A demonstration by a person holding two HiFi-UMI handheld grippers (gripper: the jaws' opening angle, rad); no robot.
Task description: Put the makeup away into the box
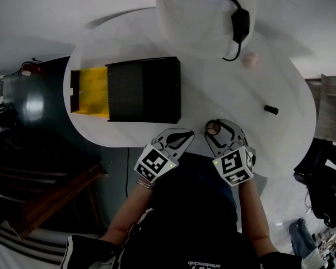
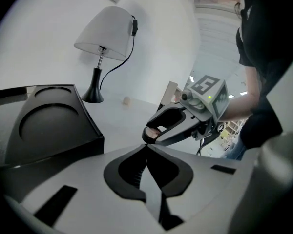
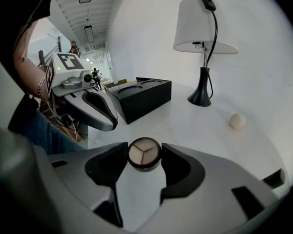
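A round black makeup compact (image 3: 144, 153) with three beige shades sits pinched between the tips of my right gripper (image 3: 144, 156), just above the white table (image 3: 195, 126). In the head view that compact (image 1: 213, 128) is near the table's front edge, in the right gripper (image 1: 214, 129). My left gripper (image 1: 186, 134) hovers just to its left, jaws shut together with nothing between them (image 2: 146, 146). The black box (image 1: 144, 89) lies to the far left, its yellow inner tray (image 1: 93, 91) slid out to the left. From the left gripper view the box's lid (image 2: 49, 126) shows a round recess.
A white-shaded lamp (image 1: 204, 10) with a black base and cord stands at the back of the table. A small beige ball (image 1: 250, 59) lies near it. A short black stick-like item (image 1: 271, 110) rests at the right. The table edge curves close below both grippers.
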